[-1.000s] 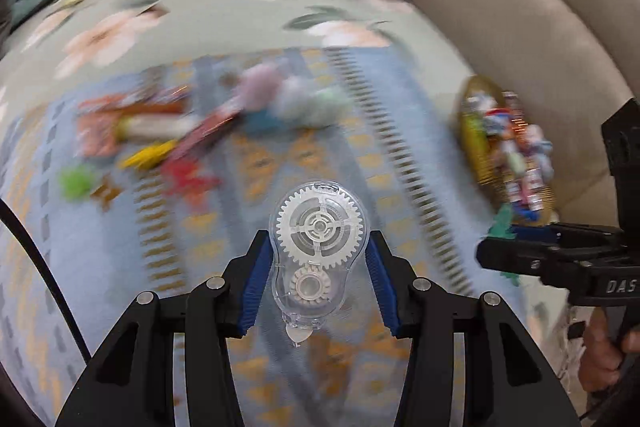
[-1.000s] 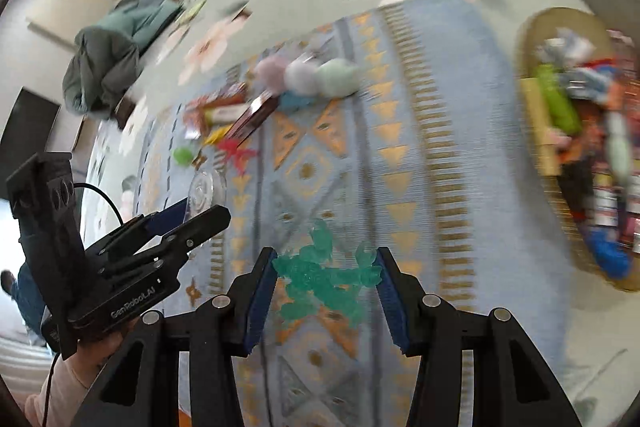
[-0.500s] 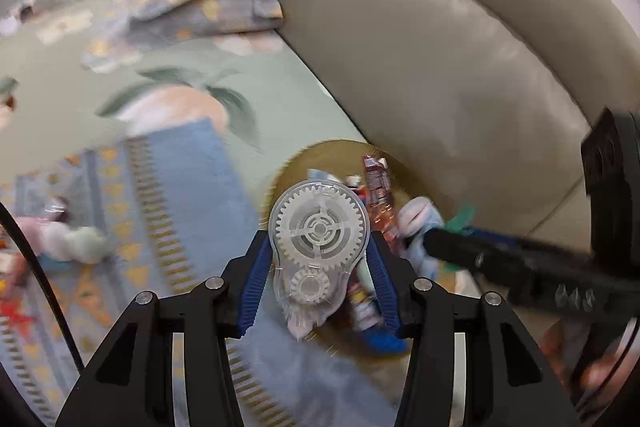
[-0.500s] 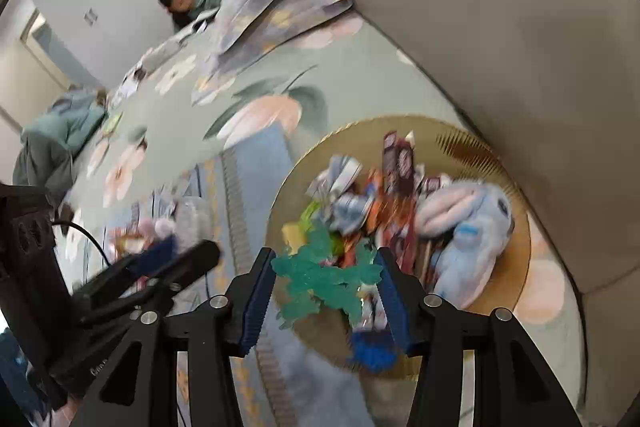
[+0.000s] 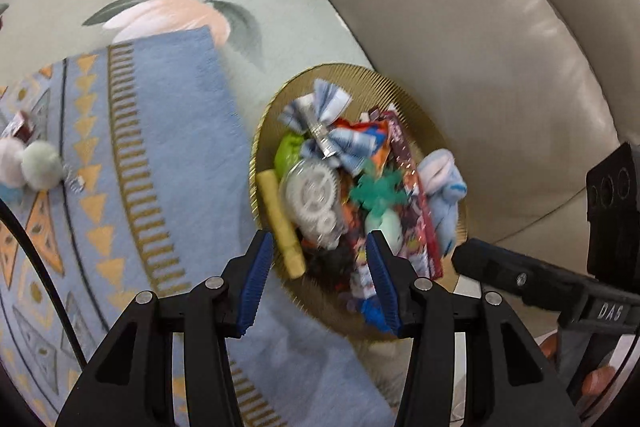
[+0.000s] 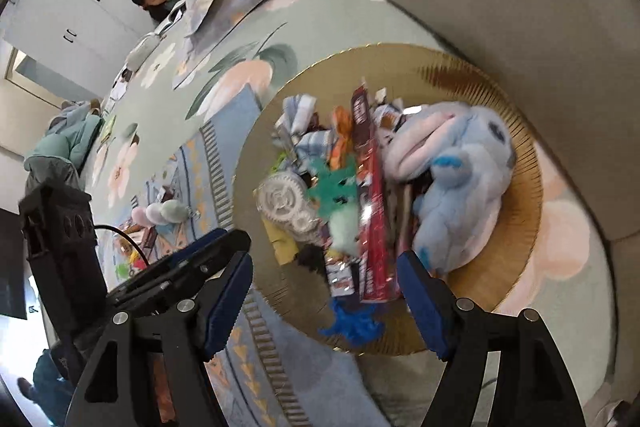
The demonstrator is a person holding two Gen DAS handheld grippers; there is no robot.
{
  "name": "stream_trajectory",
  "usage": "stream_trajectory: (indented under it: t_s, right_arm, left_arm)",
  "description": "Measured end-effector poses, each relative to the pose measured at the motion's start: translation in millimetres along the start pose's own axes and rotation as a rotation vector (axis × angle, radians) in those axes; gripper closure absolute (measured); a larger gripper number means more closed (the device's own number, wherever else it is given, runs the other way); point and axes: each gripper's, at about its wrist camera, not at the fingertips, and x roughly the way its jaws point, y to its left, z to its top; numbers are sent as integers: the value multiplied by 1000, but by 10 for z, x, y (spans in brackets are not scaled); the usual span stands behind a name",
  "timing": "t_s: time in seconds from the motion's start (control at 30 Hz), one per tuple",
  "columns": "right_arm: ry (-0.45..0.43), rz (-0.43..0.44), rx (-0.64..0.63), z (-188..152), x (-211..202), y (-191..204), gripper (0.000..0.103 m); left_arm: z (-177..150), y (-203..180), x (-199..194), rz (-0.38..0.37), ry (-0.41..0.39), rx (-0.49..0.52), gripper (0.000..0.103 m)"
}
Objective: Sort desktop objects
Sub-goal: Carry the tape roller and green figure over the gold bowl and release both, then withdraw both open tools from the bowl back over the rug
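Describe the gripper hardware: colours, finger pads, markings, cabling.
Both grippers, left gripper and right gripper, are matte black linkages with silver pivot pins and ribbed blue finger pads. White "DAS" lettering marks the right one's body. A black cable runs to the left one.

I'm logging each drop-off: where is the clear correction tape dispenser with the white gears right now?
The correction tape dispenser lies in the gold tray, left of the green toy and right of the yellow stick, ahead of the open left gripper.

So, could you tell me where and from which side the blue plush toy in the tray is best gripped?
Probably across the blue plush toy body, from above: it lies at the right of the pile in the gold tray, soft, bulky, uncovered.
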Motion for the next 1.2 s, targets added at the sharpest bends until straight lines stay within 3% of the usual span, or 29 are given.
stream_trajectory:
  t_s: [0.2,0.37,0.63,0.8,0.93,1.2]
  right_arm:
    - [7,24,-85,-76,24,382,30]
    - [61,55,-191,-284,219,893,30]
    - [155,116,-319,-669,603,1722,30]
    - [200,126,-364,-874,858,2171,30]
    - [241,127,-385,-973,1075,2465,30]
    - [294,124,-424,-929,1472,2957,30]
  left_arm:
    - [-162,292,-295,31,-23,-65,57]
    - [-350,761,-700,123,-67,-140,57]
    - [-711,2029,-1682,360,-204,-362,57]
    - [-833,2805,-2162,453,-293,-484,57]
    - [-784,3245,-2229,490,-324,-498,57]
    - [-549,3697,-1823,494,-268,-477,57]
